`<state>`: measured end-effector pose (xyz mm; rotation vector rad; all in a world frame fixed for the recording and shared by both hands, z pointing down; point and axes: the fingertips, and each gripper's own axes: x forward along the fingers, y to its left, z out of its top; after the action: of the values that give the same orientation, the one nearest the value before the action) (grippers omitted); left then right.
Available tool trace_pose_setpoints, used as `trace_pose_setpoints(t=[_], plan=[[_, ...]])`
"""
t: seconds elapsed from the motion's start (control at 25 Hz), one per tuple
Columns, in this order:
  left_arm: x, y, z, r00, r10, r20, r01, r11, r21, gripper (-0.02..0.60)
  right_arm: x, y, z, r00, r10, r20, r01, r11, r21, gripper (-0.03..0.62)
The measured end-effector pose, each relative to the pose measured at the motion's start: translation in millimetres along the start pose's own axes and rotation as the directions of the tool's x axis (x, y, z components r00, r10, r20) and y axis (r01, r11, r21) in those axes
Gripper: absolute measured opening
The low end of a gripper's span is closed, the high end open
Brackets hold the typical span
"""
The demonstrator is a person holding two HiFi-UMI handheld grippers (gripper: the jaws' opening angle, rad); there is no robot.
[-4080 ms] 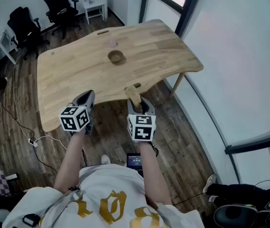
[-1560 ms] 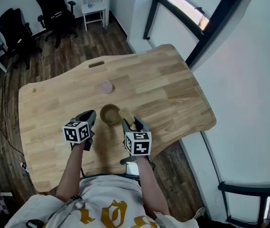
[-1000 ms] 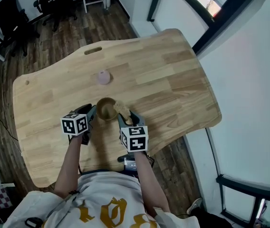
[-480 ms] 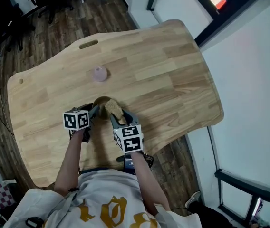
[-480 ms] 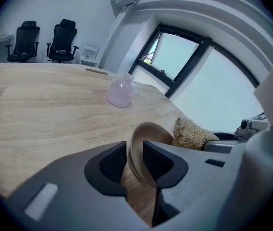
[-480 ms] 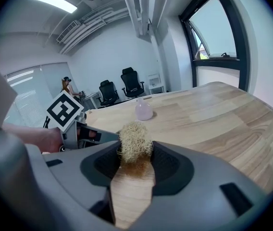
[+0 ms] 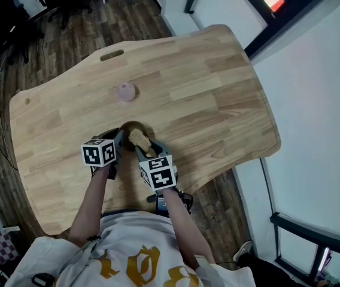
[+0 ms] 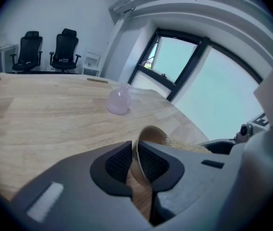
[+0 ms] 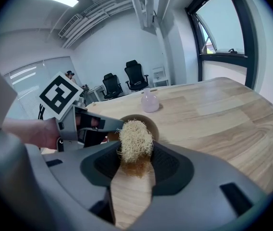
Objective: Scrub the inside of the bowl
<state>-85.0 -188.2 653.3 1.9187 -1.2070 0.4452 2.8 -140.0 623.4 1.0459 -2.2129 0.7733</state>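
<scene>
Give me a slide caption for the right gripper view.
Right tool grips a scrubber at the bowl; left tool pinches the bowl's rim on the wooden table.

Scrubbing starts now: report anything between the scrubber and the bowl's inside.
Nothing visible blocks it. The right gripper holds the scrubber just before the open bowl; the left gripper clamps its wall, to one side.

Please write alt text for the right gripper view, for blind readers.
The right hand-held gripper grips a tan fibrous scrubber at a brown wooden bowl, its rim pinched by the left hand-held gripper. A pink round vase stands behind on the wooden table.
</scene>
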Motion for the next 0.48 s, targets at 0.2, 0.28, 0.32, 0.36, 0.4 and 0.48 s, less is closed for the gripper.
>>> trace_pose_setpoints(t=[0.2,0.28,0.32,0.36,0.4,0.48], plan=[[-13,-16,4,1.0,-0.02,0.024,0.019,0.999,0.035,0.035,-12,1,0,1.0,-0.03,0.002,0.03,1.0,0.006,0.172],[-18,-20,4,0.999,-0.025,0.032,0.023,0.999,0.04,0.035,-17,2,2,0.999,-0.037,0.009,0.037,0.999,0.005,0.172],[-21,-22,5,0.999,-0.027,0.036,0.026,0.999,0.043,0.035,-20,3,3,0.999,-0.04,0.014,0.04,0.999,0.005,0.172],[-23,-23,5,0.999,-0.03,0.039,0.028,0.999,0.045,0.035,-23,3,3,0.999,-0.043,0.018,0.043,0.999,0.005,0.172],[-26,-25,5,0.999,-0.032,0.043,0.03,0.998,0.048,0.035,-26,4,4,0.999,-0.047,0.023,0.047,0.999,0.004,0.172],[-31,-28,6,0.998,-0.035,0.05,0.033,0.998,0.056,0.035,-31,6,6,0.998,-0.053,0.031,0.053,0.999,-0.003,0.172]])
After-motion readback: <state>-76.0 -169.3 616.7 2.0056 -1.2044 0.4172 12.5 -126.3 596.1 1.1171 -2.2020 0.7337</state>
